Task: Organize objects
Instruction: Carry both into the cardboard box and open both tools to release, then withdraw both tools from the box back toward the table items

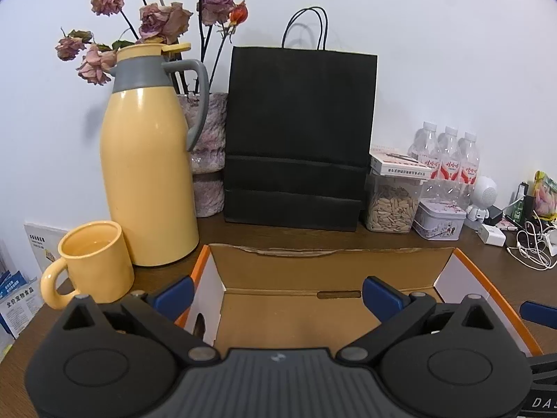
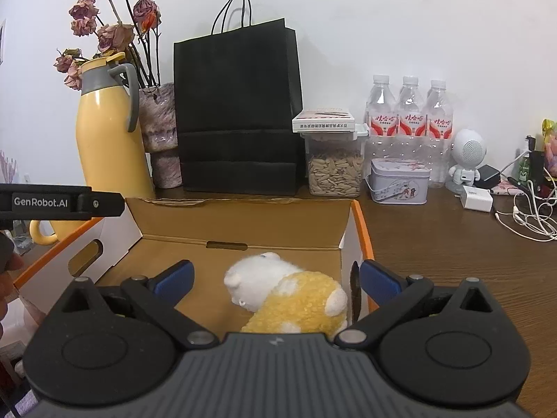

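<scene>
Both tools spread wide, empty: left tool, right tool above plush toy in cardboard box. Best lowered squarely, closing gently around plush.

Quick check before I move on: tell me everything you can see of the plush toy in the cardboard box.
The plush toy is a small stuffed animal of fluffy, fleecy fabric, white at the head end and pale yellow on the body, with white patches and a white rounded ear or paw. It lies on its side on the floor of the open cardboard box, toward the box's right wall. The right gripper sits above it with its jaws wide open, not touching it. Its lower part is hidden behind the gripper body. Its face cannot be made out.
</scene>
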Action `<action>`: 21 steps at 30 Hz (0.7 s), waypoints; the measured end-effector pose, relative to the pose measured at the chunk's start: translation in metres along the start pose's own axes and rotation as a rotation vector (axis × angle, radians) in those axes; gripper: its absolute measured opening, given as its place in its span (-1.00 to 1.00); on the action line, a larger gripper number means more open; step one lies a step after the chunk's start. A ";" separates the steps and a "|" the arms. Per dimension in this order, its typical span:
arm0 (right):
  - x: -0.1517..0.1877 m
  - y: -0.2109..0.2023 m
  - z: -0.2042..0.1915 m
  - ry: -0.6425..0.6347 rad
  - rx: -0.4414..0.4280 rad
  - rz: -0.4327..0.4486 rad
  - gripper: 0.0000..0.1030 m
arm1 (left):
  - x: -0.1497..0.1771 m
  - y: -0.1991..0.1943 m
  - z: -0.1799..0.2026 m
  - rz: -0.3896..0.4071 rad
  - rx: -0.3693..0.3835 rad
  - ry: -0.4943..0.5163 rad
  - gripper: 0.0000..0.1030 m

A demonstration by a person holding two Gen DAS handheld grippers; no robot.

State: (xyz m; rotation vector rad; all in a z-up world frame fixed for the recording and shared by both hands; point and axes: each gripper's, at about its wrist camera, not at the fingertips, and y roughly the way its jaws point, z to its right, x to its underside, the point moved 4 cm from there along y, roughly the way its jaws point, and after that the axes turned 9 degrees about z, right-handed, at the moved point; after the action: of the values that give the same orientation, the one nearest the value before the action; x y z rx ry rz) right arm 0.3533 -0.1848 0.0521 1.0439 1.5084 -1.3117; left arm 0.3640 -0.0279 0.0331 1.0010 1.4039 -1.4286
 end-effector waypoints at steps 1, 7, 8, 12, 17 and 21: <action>-0.001 -0.002 0.000 -0.002 0.002 0.004 1.00 | -0.001 -0.002 0.000 0.005 0.002 -0.002 1.00; -0.010 -0.017 -0.002 -0.016 0.008 0.044 1.00 | -0.014 -0.020 -0.003 0.044 0.022 -0.027 1.00; -0.011 -0.020 -0.003 -0.020 0.005 0.052 1.00 | -0.017 -0.025 -0.003 0.052 0.029 -0.031 1.00; -0.016 -0.033 -0.007 -0.043 0.006 0.077 1.00 | -0.024 -0.043 -0.005 0.088 0.025 -0.017 1.00; -0.019 -0.053 -0.014 -0.072 0.007 0.096 1.00 | -0.022 -0.063 -0.009 0.103 0.040 -0.009 1.00; -0.019 -0.069 -0.018 -0.075 -0.002 0.103 1.00 | -0.019 -0.080 -0.014 0.108 0.041 0.001 1.00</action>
State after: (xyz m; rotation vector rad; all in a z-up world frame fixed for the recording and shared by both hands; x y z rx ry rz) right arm 0.2910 -0.1745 0.0911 1.0455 1.3818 -1.2640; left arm 0.2930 -0.0143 0.0742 1.0873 1.3061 -1.3820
